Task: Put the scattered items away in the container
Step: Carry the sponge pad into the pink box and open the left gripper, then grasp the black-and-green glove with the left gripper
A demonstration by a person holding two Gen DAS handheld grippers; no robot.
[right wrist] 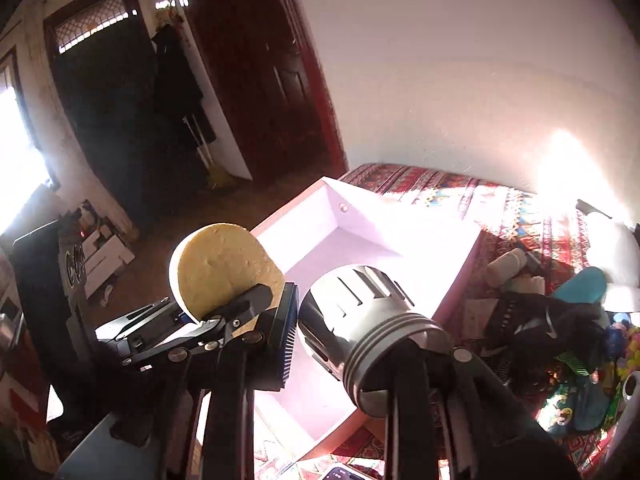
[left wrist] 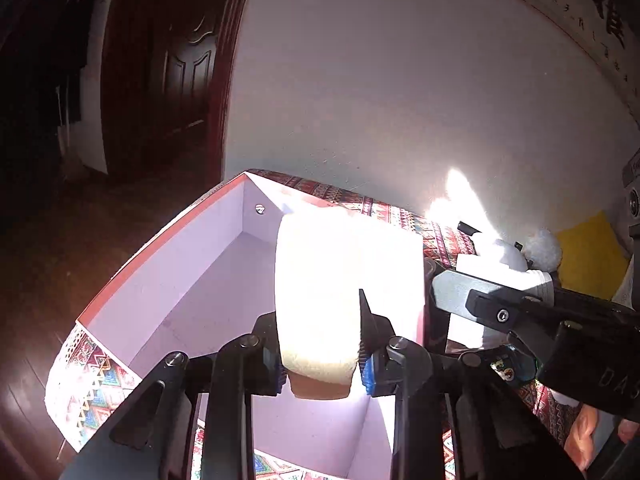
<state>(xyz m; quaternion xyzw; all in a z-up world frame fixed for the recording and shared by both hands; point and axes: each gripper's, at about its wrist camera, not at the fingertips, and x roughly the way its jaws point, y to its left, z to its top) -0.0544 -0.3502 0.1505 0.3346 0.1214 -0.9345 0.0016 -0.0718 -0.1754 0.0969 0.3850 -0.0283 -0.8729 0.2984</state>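
Observation:
An open box [left wrist: 168,280] with a pale lilac inside and a pink rim sits on a patterned cloth; it also shows in the right wrist view [right wrist: 360,224]. My left gripper [left wrist: 322,364] is shut on a round cream sponge disc [left wrist: 316,292] and holds it over the box. The disc also shows in the right wrist view [right wrist: 224,268], held by the left gripper. My right gripper [right wrist: 360,344] is shut on a dark metal flashlight [right wrist: 360,320] over the box's right part. In the left wrist view the right gripper [left wrist: 520,304] sits at the box's right edge.
The patterned cloth [right wrist: 460,196] covers the surface against a white wall. To the right lie a white bottle [right wrist: 504,264], a black glove [right wrist: 552,320], a teal object [right wrist: 584,284] and colourful items. A white fluffy ball [left wrist: 542,248] and a yellow sheet [left wrist: 588,256] lie right of the box.

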